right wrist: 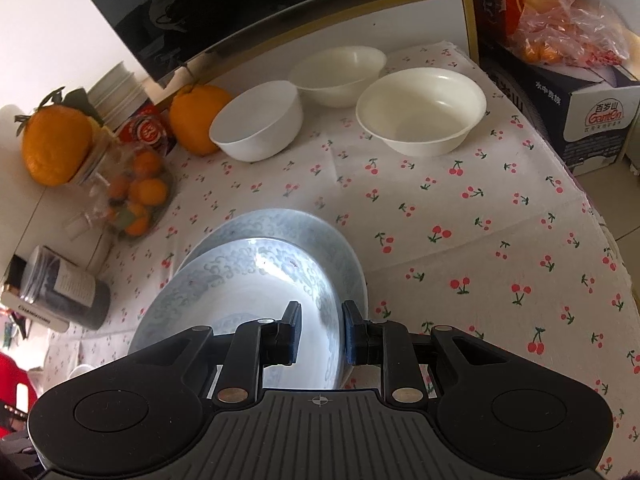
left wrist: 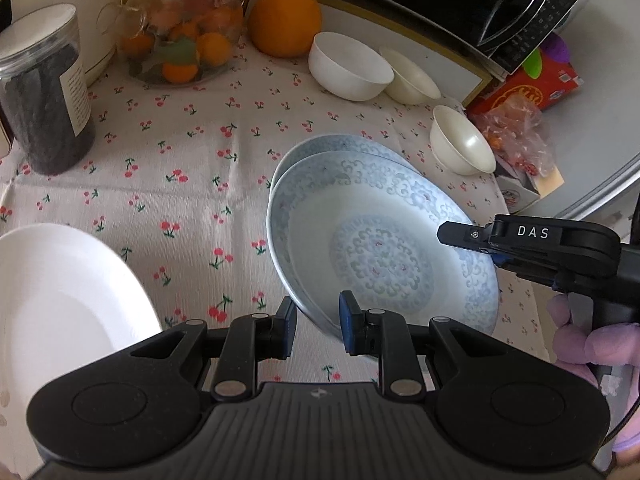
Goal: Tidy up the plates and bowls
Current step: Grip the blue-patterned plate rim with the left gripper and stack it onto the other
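A blue-patterned plate (left wrist: 380, 248) is held tilted over a second blue-patterned plate (left wrist: 320, 152) on the cherry tablecloth. My right gripper (left wrist: 486, 246) is shut on the upper plate's right rim; in its own view (right wrist: 320, 332) the rim (right wrist: 332, 300) runs between the pads. My left gripper (left wrist: 316, 326) stands at the plate's near rim, jaws apart, not clamped. A white plate (left wrist: 60, 300) lies at the left. Three white bowls stand at the back: (left wrist: 348, 66), (left wrist: 410, 78), (left wrist: 462, 146).
A dark jar (left wrist: 44, 96), a glass jar of oranges (left wrist: 184, 28) and a big orange (left wrist: 285, 22) stand at the back left. A microwave (left wrist: 500, 4), a red box (left wrist: 528, 84) and a plastic bag (left wrist: 516, 132) line the right edge.
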### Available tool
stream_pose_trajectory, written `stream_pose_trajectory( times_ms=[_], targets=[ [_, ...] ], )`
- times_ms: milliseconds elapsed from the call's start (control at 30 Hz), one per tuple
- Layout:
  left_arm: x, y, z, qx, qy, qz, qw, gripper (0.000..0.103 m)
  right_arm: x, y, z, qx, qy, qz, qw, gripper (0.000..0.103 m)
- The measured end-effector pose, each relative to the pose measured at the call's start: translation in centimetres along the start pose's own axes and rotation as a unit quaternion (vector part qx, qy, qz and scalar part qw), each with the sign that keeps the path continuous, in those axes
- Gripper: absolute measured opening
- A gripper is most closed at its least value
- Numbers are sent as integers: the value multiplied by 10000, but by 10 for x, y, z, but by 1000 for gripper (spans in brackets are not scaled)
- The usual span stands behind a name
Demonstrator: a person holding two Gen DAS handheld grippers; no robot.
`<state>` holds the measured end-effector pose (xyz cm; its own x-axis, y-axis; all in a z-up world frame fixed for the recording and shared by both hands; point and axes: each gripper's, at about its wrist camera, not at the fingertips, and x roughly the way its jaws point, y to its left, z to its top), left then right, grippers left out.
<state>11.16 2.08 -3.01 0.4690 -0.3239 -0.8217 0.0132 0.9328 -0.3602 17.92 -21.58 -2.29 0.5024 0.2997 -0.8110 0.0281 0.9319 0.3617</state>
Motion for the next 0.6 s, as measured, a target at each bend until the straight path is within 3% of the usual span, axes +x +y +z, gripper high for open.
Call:
stream_pose_trajectory(
  times_ms=[600],
  targets=[
    [15,-15,2,322,-293,545,9976,21,4,19,-3,-514,-363,-676,9957,22]
  ],
)
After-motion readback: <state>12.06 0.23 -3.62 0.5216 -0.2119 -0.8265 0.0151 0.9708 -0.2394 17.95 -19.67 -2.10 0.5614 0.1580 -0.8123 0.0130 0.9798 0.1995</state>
